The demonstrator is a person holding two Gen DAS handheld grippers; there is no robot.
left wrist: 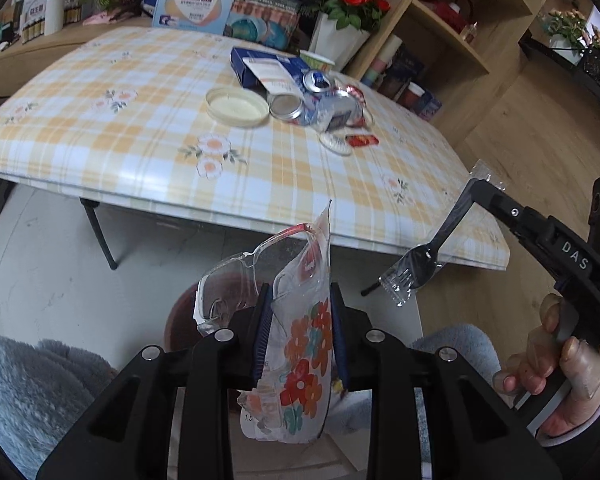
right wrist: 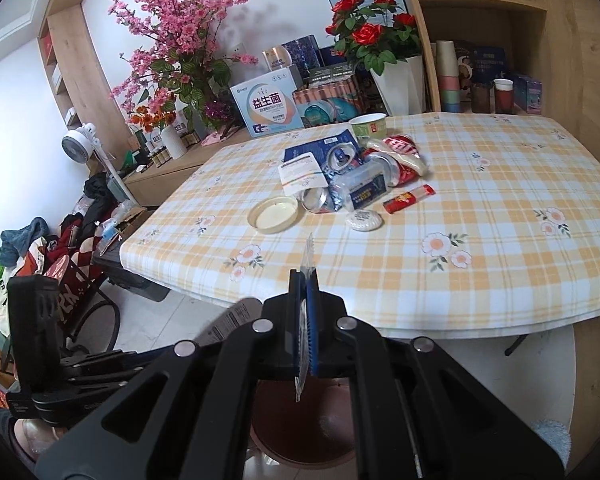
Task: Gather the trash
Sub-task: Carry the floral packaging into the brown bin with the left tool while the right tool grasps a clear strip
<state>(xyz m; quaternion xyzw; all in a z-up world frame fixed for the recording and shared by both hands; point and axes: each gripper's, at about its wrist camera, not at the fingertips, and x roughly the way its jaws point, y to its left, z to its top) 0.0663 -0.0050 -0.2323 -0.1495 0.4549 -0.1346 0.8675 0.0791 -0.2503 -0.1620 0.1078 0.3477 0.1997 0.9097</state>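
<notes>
Yellow checked cloth covers the tabletop (right wrist: 480, 216), where a heap of trash (right wrist: 352, 176) lies near the middle, with a round lid (right wrist: 273, 214) just beside it. Off the near edge, the left tool (left wrist: 300, 336) is clenched on a flowered plastic bag (left wrist: 304, 364). The right tool (right wrist: 305, 316) grips a wrapped black fork (left wrist: 424, 256) above a brown bin (right wrist: 312, 428) on the floor.

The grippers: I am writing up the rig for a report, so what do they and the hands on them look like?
Both grippers, left and right, are matte black linkages with silver pivot bolts and blue ribbed finger pads. The right one carries white lettering, DAS. The right hand wears a clear glove and a dark sleeve.
</notes>
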